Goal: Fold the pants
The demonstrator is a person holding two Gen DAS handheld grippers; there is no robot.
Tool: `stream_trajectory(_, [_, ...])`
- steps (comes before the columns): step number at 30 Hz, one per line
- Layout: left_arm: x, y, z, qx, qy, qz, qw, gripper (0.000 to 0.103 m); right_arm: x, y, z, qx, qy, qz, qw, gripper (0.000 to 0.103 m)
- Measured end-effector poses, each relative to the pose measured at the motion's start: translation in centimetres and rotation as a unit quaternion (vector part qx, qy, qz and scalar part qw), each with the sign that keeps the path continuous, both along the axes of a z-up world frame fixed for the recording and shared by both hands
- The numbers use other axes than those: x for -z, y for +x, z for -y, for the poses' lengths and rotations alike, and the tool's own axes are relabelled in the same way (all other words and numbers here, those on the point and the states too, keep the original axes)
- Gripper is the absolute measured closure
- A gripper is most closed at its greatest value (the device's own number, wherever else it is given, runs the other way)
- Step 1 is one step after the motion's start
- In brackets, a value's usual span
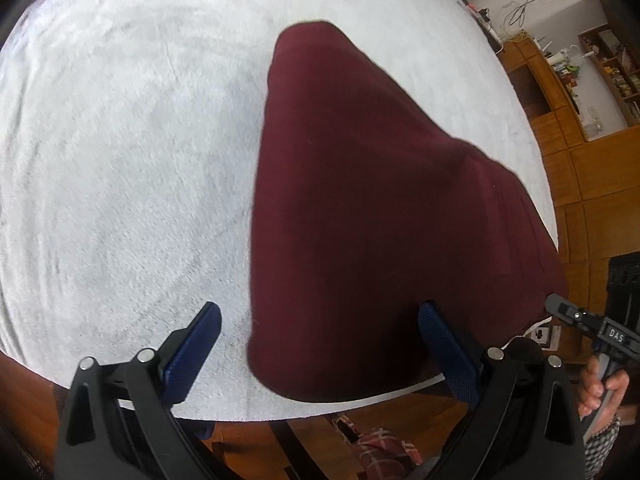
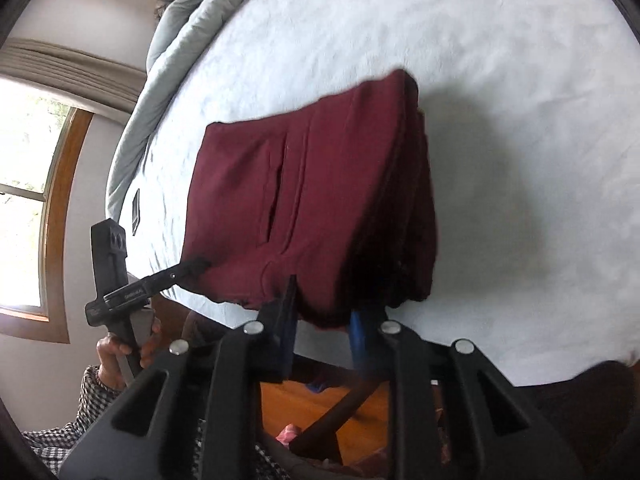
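Note:
The maroon pants [image 1: 360, 208] lie on the white bed cover [image 1: 120, 160], partly lifted at the near edge. My left gripper [image 1: 320, 340] has its jaws wide apart; the near corner of the pants sits between its blue pads [image 1: 196, 344], untouched by the left one. In the right wrist view the pants [image 2: 304, 192] hang in a fold with a pocket slit showing. My right gripper [image 2: 324, 320] is shut on the pants' near edge. The left gripper [image 2: 192, 266] shows there at the pants' left corner, with cloth at its tips.
A grey duvet [image 2: 188, 40] is bunched along the bed's far side. A dark phone-like object [image 2: 136, 212] lies on the cover near the left edge. Wooden cabinets and shelves [image 1: 580, 128] stand beyond the bed. The bed's near edge [image 1: 280, 416] drops to a wooden floor.

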State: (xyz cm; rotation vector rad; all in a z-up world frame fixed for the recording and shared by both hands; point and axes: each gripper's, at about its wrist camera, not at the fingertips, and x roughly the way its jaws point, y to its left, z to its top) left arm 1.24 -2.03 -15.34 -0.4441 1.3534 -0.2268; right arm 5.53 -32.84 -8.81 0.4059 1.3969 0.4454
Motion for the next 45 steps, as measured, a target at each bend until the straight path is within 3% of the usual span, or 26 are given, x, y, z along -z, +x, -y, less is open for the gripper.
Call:
stream_trajectory(3, [0.5,-0.2,-0.2,0.005,0.002,-0.006,1.0000,0.004,1.9,0.3,-0.3,-0.005,-0.040,-0.021,0.999,0.082])
stream_trajectory(6, [1.1,0.0,-0.4,0.001,0.001,-0.015,0.9999,0.004,4.4,0.3,-0.3,0.003,-0.025,-0.048,0.999,0.081])
stream_trajectory(9, [0.9,0.7,-0.5,0.001,-0.015,-0.014,0.9998,0.004,3.2,-0.1,-0.4,-0.005,-0.024,-0.024,0.999,0.077])
stream_trajectory(14, [0.6,1.3,-3.5,-0.005,-0.059,-0.020,0.9980,0.004,0.7,-0.4,-0.5,-0.022,-0.022,0.004,1.000,0.054])
stream_trajectory(22, [3.1,3.3,-4.6,-0.032,-0.123,-0.055,0.9903,0.005,-0.1,-0.2,1.2,0.005,0.002,0.013,1.000,0.052])
stream_trajectory(23, [3.5,3.5,-4.5,-0.034,-0.135,-0.060,0.9885,0.009,0.0,-0.3,1.5,0.008,0.001,0.011,1.000,0.052])
stream_trajectory(24, [3.7,3.6,-4.3,-0.034,-0.144,-0.063,0.9870,0.023,0.2,-0.4,1.7,0.011,0.000,0.007,1.000,0.052])
stream_trajectory(26, [4.2,3.4,-4.1,-0.031,-0.167,-0.066,0.9833,0.036,0.6,-0.5,1.8,0.016,-0.002,0.001,1.000,0.052])
stream_trajectory(29, [3.6,3.1,-3.6,-0.019,-0.125,-0.050,0.9906,0.050,1.2,-0.3,2.0,0.022,-0.005,-0.007,1.000,0.052])
stream_trajectory(32, [2.1,2.6,-3.9,-0.034,-0.130,-0.036,0.9903,0.064,1.2,-0.2,2.1,0.024,0.000,-0.008,1.000,0.052])
stream_trajectory(34, [1.3,2.4,-4.4,-0.037,-0.129,-0.027,0.9906,0.067,0.9,-0.2,2.2,0.027,0.002,-0.006,1.000,0.052])
stream_trajectory(37, [2.4,2.0,-5.4,-0.030,-0.122,-0.034,0.9914,0.067,0.7,-0.1,2.7,0.027,-0.002,-0.003,1.000,0.052])
stream_trajectory(40, [5.0,1.9,-5.9,-0.045,-0.127,-0.053,0.9895,0.060,1.2,-0.2,2.9,0.021,-0.023,-0.006,0.999,0.050])
stream_trajectory(42, [4.5,1.8,-6.2,-0.036,-0.113,-0.041,0.9921,0.040,1.4,0.1,3.1,0.024,-0.026,-0.010,0.999,0.042])
stream_trajectory(45, [2.5,1.9,-5.9,-0.012,-0.063,-0.019,0.9977,0.021,1.4,0.4,3.3,0.031,-0.011,-0.008,0.999,0.034])
